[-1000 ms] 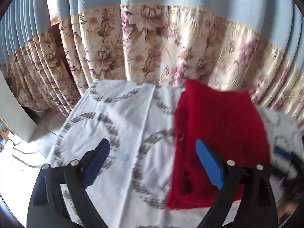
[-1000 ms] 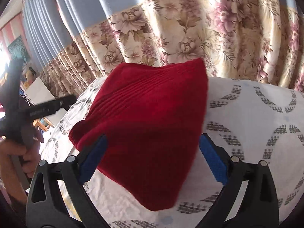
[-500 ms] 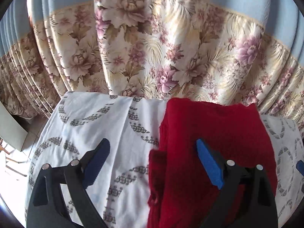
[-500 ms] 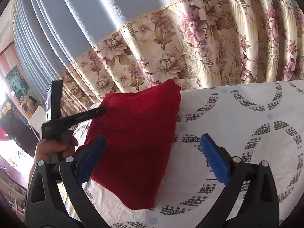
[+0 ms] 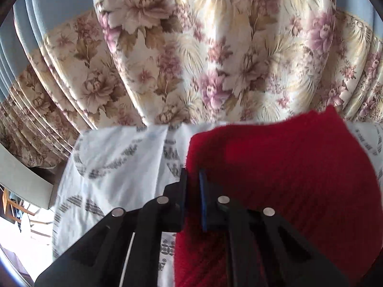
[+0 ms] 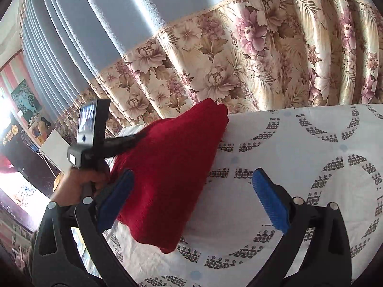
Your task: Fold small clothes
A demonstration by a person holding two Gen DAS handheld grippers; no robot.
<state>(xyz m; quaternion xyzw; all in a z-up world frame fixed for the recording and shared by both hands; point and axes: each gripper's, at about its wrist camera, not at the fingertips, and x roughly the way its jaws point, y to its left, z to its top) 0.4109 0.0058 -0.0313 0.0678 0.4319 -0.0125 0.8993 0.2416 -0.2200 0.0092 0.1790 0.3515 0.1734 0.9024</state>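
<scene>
Patterned sheet (image 6: pixel 299 148): left fingers (image 5: pixel 192 179) pinch red garment (image 5: pixel 275 167) edge; right fingers (image 6: pixel 194 196) spread.

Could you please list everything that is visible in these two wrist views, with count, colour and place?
Red knitted garment: one, red, folded on the sheet, its left edge pinched by the left gripper.
Patterned white bed sheet: one, white with grey ring patterns, covering the flat surface under the garment.
Floral curtain: one, cream with pink and brown flowers, pale blue above, hanging behind the surface.
Pale board: one, off-white, low at the left of the left wrist view.
Left gripper: one, black with blue pads, shut on the garment's edge.
Right gripper: one, black with blue pads, open, over the garment's near corner.
Left hand: one, holding the left gripper's handle.
</scene>
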